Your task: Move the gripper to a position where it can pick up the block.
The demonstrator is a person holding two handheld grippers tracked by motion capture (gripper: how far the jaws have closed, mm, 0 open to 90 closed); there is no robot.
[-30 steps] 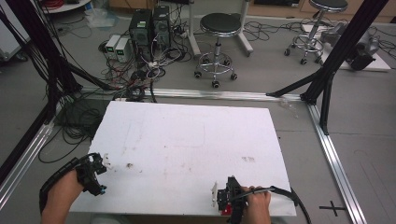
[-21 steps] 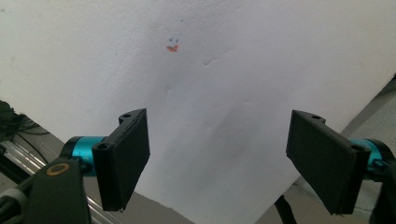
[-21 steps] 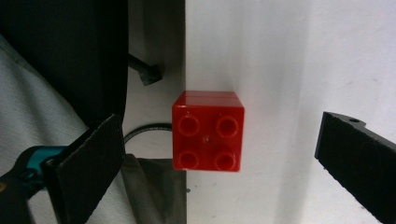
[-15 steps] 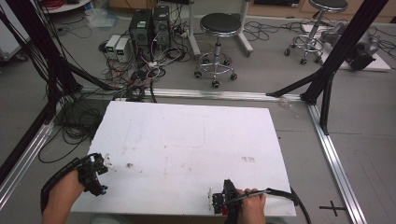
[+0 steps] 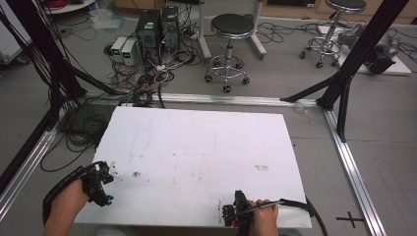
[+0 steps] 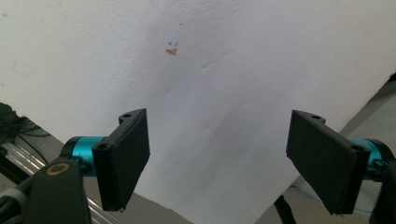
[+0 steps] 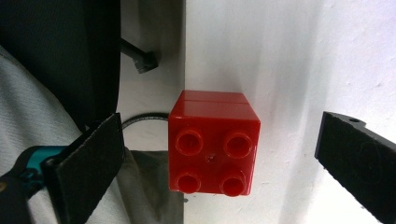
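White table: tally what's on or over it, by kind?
Red four-stud plastic building block: 1
Handheld two-jaw grippers: 2, left gripper and right gripper, both open
Total: 3, on the white table

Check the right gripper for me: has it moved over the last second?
Yes. In the high view the right gripper has slid toward the table's near edge, slightly leftward, jaws open around a red block.

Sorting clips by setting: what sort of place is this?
Likely a lab or workshop: a white table inside a metal frame, computers with tangled cables on the floor, and rolling stools.
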